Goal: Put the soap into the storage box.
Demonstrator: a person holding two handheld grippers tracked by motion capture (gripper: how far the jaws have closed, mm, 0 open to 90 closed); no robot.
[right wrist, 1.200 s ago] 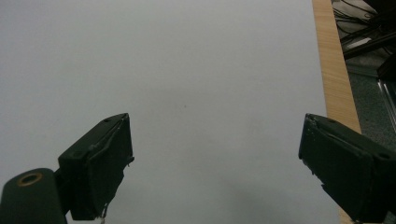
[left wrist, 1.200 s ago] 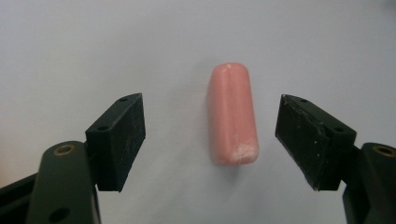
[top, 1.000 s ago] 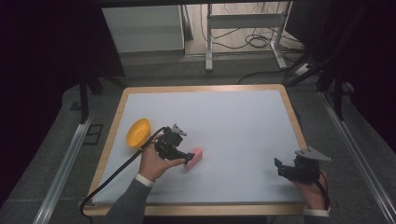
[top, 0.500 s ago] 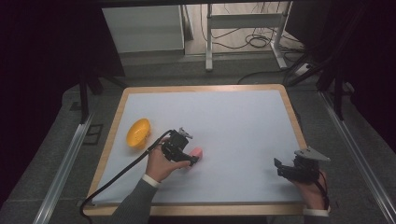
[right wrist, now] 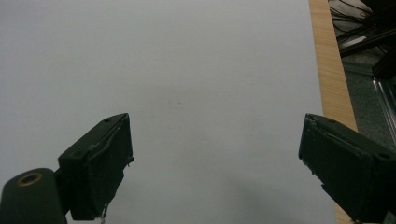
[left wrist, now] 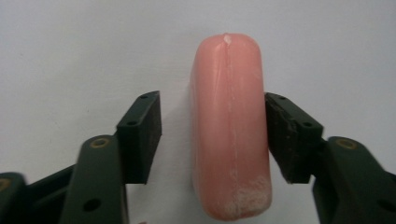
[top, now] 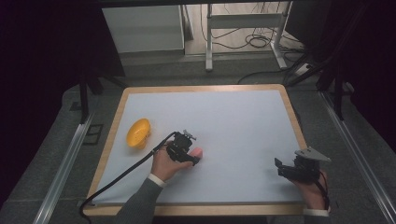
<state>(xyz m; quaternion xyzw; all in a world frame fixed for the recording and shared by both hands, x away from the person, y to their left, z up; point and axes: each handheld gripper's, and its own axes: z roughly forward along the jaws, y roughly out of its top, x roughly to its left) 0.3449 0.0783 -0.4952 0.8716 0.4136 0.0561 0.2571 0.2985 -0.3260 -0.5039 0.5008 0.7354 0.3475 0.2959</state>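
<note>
Pink soap bar [left wrist: 229, 130] between the left gripper [left wrist: 212, 135] jaws — closing, one pad touching.

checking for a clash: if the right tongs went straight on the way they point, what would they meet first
Nothing close: ahead of the right tongs, whose jaws stand open, lies bare white table. The way looks free as far as this view shows, though depth is hard to judge.

Setting: a lab or test room fitted out for recording.
Table [top: 140, 89]: wood-rimmed board with a plain pale sheet on top, unlike home furniture.
Frame: metal rails [top: 60, 165] run along both sides of the table.
Floor: grey carpet; loose cables [top: 254, 42] lie beside a white stand [top: 243, 21].
Surroundings: dark, unlit edges.
</note>
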